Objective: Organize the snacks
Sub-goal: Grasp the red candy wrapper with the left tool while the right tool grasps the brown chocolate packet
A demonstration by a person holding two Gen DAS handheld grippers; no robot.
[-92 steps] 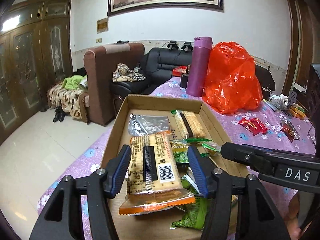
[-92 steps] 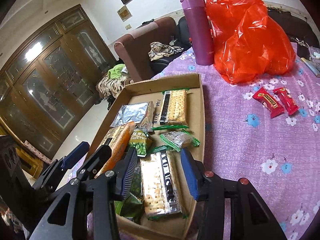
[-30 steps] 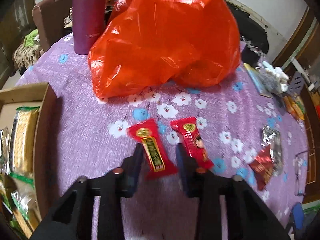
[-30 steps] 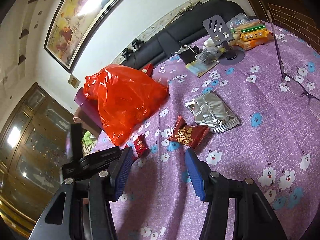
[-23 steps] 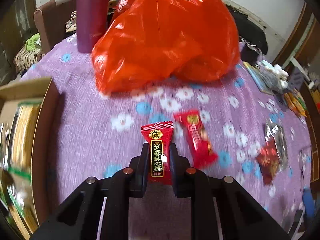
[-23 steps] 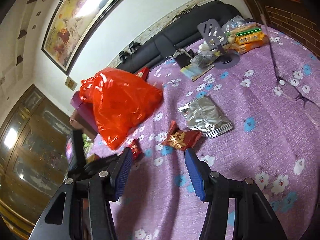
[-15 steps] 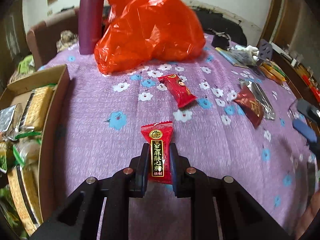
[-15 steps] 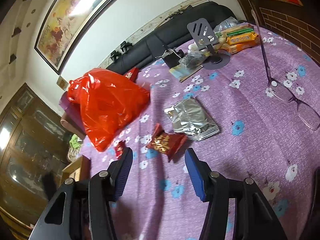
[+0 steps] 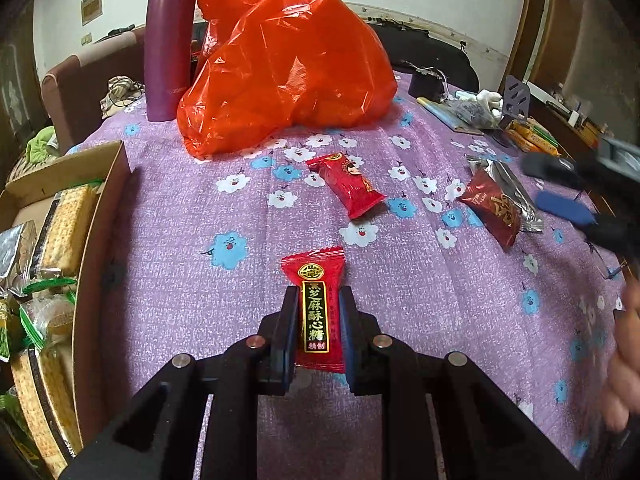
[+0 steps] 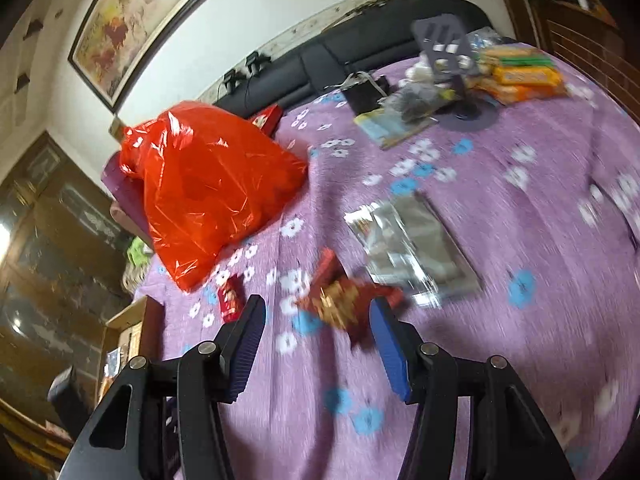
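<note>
My left gripper (image 9: 316,316) is clamped on a red candy packet (image 9: 318,312) with gold lettering, held above the purple flowered tablecloth (image 9: 180,280). To its left sits the cardboard box (image 9: 102,240) of cracker packs. Farther off lie a second red candy (image 9: 346,186), a dark red packet (image 9: 490,210) and a silver pouch (image 9: 510,188) to the right. An orange plastic bag (image 9: 280,64) and purple flask (image 9: 168,36) stand at the far side. My right gripper (image 10: 318,336) has its jaws apart and empty, with the blurred dark red packet just beyond them.
</note>
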